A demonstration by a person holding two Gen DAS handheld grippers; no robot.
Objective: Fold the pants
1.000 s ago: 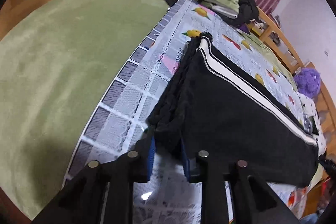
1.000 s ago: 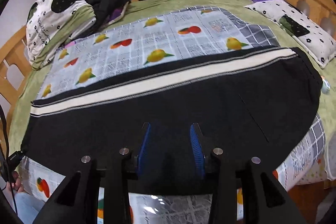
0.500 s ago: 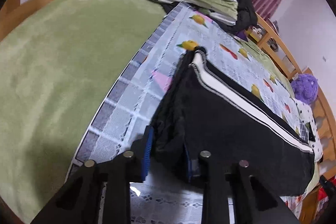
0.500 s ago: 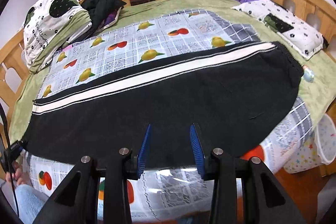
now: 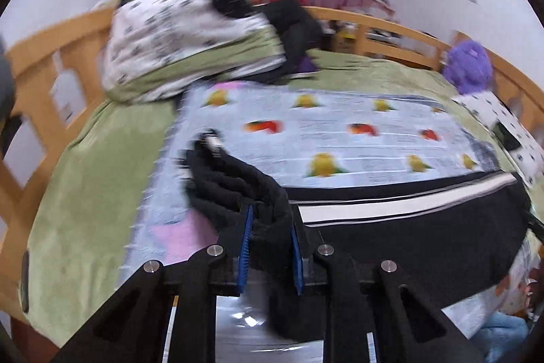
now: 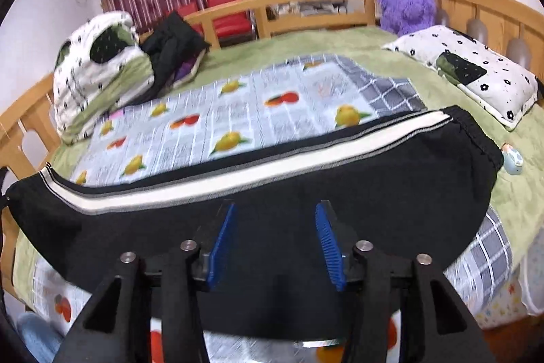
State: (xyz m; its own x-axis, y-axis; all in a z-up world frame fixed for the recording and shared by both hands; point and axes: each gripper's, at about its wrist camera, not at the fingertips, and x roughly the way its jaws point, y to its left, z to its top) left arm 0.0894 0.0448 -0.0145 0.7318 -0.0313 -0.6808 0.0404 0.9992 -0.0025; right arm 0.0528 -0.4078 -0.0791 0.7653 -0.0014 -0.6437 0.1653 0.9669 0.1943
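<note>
On the left, the left gripper (image 5: 270,228) has a bunched wad of the pants (image 5: 391,240) between its blue pads, and its jaws are closing on it — the black cloth fills the gap and wraps up over the fingertips, so it is pinched. That view is smeared with motion, so I cannot tell whether the gathered end is the waistband or the cuffs. The bunch stands up off the fruit-print mat (image 5: 340,138), while the remainder of the garment trails away to the right, flat on the mat, its white side stripe along the far edge.

Further right, in the right wrist view, the pants (image 6: 374,179) lie lengthwise across the fruit-print mat (image 6: 258,111), on the green-covered bed (image 6: 340,43). The right gripper (image 6: 274,223) sits over the near half of the black panel with its jaws opening; the pads stand clear of the cloth, which lies under and between them, gripped by nothing.

The fabric looks like a soft, light knit: limp, quick to sag and crumple, with no stiffness to carry a fold by itself. A pinch through all layers at a seamed edge — stripe side or hem — should hold best; a hold in mid-panel would likely lift only the top layer.
</note>
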